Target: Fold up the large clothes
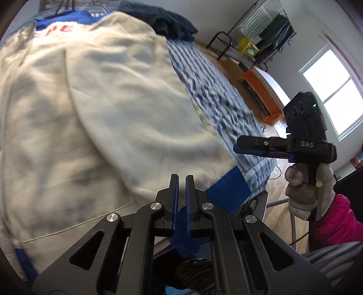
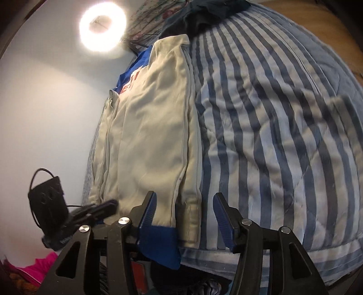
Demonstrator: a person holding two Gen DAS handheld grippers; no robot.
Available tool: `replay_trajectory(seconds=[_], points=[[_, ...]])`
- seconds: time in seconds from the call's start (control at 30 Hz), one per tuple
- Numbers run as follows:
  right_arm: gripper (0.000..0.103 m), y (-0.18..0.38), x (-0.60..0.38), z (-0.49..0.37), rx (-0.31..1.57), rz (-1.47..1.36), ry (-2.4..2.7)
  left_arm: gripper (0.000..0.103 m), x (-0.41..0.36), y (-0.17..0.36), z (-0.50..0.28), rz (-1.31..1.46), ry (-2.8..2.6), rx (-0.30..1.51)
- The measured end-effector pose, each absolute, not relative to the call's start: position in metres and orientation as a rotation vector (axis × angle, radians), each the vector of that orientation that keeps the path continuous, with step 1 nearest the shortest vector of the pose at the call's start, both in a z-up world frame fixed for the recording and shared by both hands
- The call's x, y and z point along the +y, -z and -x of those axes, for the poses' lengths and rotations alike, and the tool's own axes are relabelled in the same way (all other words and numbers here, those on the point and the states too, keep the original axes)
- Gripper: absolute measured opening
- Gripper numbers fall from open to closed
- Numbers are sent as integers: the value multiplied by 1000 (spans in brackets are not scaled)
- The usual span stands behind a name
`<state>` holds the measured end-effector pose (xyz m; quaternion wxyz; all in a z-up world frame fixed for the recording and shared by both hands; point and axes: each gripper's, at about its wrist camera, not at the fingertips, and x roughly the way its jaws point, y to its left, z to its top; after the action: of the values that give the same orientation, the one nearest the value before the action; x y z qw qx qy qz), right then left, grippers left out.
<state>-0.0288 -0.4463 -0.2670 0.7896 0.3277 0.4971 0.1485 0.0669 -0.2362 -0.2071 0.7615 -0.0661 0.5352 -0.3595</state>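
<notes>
A cream sweatshirt (image 1: 95, 113) with blue trim and red letters lies on the striped bed cover (image 1: 213, 90). My left gripper (image 1: 181, 183) is shut on the sweatshirt's blue hem band (image 1: 226, 192) at the near edge of the bed. In the right wrist view the sweatshirt (image 2: 154, 127) lies folded lengthwise on the cover (image 2: 272, 136). My right gripper (image 2: 186, 204) is open, its jaws wide apart over the cream edge and the blue cuff (image 2: 158, 240). The right gripper also shows in the left wrist view (image 1: 240, 145), and the left gripper in the right wrist view (image 2: 109, 206).
A dark garment (image 1: 163, 20) lies at the far end of the bed. A clothes rack (image 1: 261, 29), an orange box (image 1: 261, 88) and a window (image 1: 333, 90) are to the right. A ring light (image 2: 103, 28) glows on the wall. Pink fabric (image 1: 335, 220) is nearby.
</notes>
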Motion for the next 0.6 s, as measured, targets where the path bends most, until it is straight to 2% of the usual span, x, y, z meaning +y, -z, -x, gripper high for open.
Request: replay_trajectory(seconds=[0.1,0.23,0.33,0.47,0.6], points=[[60,277,-446,31,1077,-744,-335,2,-252,227,-69,150,780,1208],[54,282,-434,28,1072,-757,-375,2,-257,240,-71,161,778,1209],[45,281,-417,19,1115,-682,-357,2,-256,235,-71,136,787,1219],[20,273,-401,9,1172,-563,-299,2,-236,214,-68,98,753,1171],[14,255,-382,1,1215,-421,-236,2,-199,187,-67,81,714,1117]])
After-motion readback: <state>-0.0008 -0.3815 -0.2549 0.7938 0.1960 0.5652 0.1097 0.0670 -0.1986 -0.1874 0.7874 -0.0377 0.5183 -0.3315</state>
